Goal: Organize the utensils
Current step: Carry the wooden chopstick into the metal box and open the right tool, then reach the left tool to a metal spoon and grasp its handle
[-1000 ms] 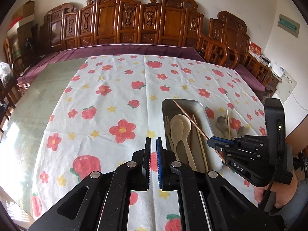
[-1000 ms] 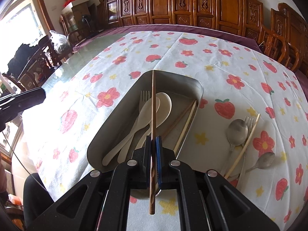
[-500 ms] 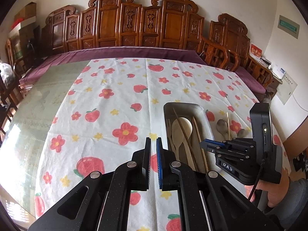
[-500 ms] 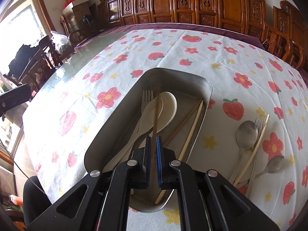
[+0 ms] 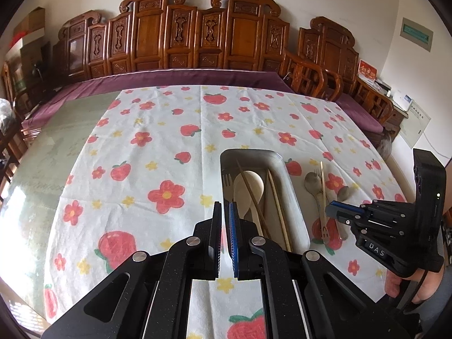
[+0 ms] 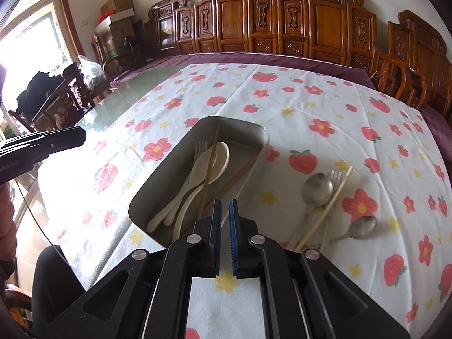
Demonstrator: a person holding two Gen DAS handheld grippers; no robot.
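Note:
A metal tray [image 6: 166, 169] [image 5: 292, 189] sits on the flowered cloth. It holds white plastic spoons [image 6: 221, 158] [image 5: 257, 183], a white fork, a dark chopstick [image 6: 209, 169] [image 5: 251, 192] lying across them, and pale chopsticks [image 6: 240, 175] along its right wall. Right of the tray lie a metal spoon [image 6: 317, 186] [image 5: 310, 180], a metal fork [image 6: 334, 175], a pale chopstick [image 6: 330, 206] and a second metal spoon [image 6: 363, 224]. My right gripper [image 6: 224, 203] [image 5: 333, 207] hovers shut and empty over the tray's near right corner. The left gripper [image 5: 224, 206] [image 6: 56, 141] is shut and empty, left of the tray.
Carved wooden chairs [image 5: 197, 36] line the far side of the table, beyond a purple cloth edge [image 5: 169, 77]. Bare glass tabletop [image 5: 56, 141] lies left of the flowered cloth. A person's hand [image 5: 423, 285] holds the right gripper at the table's near right edge.
The dark chopstick left my right gripper and now lies in the tray across the white spoons. The right gripper drew back and to the right. The left gripper stayed put.

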